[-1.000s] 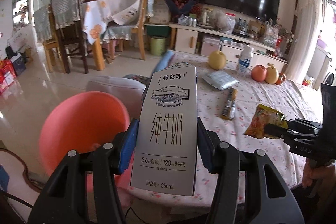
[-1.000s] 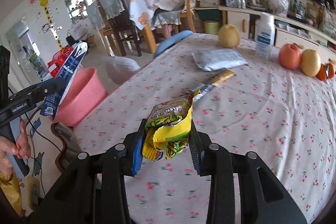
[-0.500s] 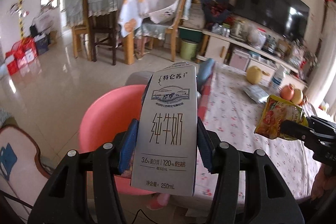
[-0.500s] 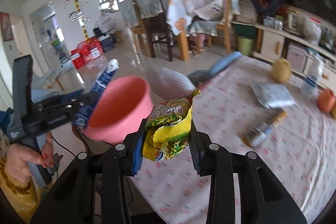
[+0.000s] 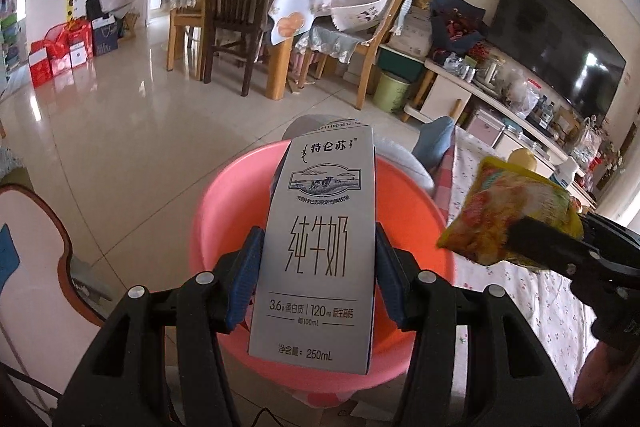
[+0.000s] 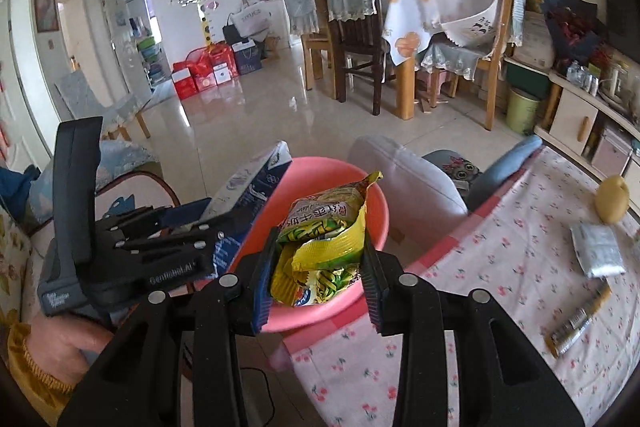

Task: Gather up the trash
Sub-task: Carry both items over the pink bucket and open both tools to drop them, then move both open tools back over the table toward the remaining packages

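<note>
My left gripper (image 5: 320,239) is shut on a tall silver milk carton (image 5: 320,195), held upright over the pink basin (image 5: 216,211). In the right wrist view that carton (image 6: 256,183) juts from the left gripper (image 6: 224,223) above the basin's left rim. The jaws of my right gripper (image 6: 320,247) are opening. A crumpled yellow-green snack bag (image 6: 324,239) still sits between them, touching both pads, over the basin (image 6: 378,211). From the left wrist view the snack bag (image 5: 508,211) hangs at the basin's right edge in the right gripper (image 5: 560,251).
The basin stands just off the end of a table with a floral cloth (image 6: 500,267). A silver packet (image 6: 600,251), a bar wrapper (image 6: 580,319) and a yellow fruit (image 6: 610,205) lie on it. A grey cushion (image 6: 404,179) sits behind the basin; dining chairs (image 6: 356,39) stand beyond.
Both grippers have swung left from over the table to over the pink basin, each carrying its item. The right jaws stand slightly wider than before.
</note>
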`<state>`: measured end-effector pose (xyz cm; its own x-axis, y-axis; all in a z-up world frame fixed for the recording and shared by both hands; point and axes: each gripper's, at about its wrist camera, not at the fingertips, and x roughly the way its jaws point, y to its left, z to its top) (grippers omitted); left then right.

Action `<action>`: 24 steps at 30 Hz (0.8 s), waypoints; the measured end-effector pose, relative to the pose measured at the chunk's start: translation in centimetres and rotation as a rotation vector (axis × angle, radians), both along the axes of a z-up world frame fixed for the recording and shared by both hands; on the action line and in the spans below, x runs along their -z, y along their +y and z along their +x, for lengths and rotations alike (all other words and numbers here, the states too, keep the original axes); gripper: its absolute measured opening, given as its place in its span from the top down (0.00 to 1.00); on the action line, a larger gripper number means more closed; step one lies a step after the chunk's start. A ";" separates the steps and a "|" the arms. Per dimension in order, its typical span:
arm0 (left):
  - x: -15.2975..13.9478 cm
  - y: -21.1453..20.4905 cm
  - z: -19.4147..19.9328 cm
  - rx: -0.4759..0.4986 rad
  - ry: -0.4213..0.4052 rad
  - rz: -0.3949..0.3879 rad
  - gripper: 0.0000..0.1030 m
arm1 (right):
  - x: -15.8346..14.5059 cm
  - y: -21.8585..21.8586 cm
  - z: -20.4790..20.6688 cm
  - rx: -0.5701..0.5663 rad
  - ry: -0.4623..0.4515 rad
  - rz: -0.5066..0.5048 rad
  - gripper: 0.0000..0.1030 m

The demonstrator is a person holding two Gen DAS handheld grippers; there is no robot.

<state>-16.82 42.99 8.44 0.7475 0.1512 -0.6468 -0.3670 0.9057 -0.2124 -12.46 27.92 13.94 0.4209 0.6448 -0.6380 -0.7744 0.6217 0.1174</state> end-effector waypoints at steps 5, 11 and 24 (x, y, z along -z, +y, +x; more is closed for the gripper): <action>1.0 0.0 0.5 -0.030 0.041 0.008 0.28 | 1.2 -0.4 1.5 0.075 0.031 0.024 0.24; 0.9 -0.4 0.2 -0.035 0.049 0.023 0.24 | 1.6 -5.0 1.1 0.202 0.002 0.047 0.13; -1.6 -5.2 -0.2 0.028 0.018 0.084 0.13 | 2.7 -12.3 0.0 0.309 0.020 0.027 0.13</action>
